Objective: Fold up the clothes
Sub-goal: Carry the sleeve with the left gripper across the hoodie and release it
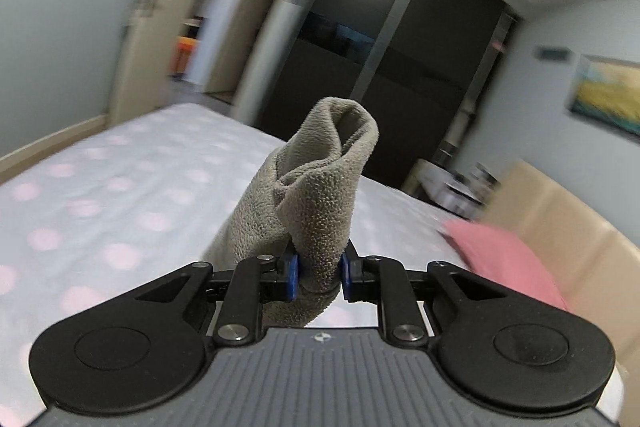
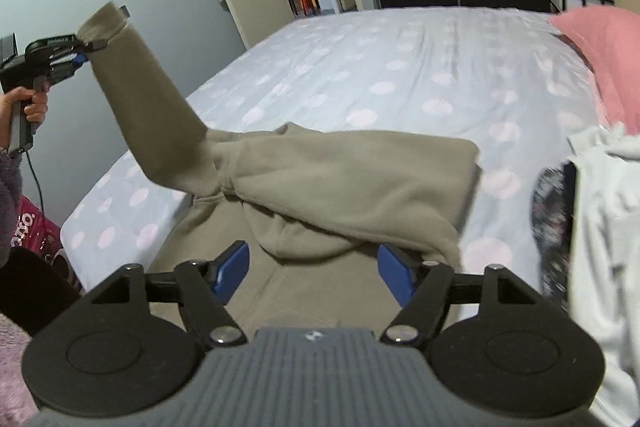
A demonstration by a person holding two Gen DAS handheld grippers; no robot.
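While our left gripper (image 1: 319, 273) pinches the cuff of the grey fleece garment (image 2: 340, 183) and holds that sleeve up in the air, our right gripper (image 2: 314, 273) hovers with its jaws spread and nothing between them. We see the garment's body lying on the polka-dot bed sheet (image 2: 400, 67), near a pink pillow (image 2: 604, 55).

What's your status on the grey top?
Left hand-held gripper clamped on grey top's sleeve end, lifted. Right hand-held gripper open, empty. White clothes alongside.
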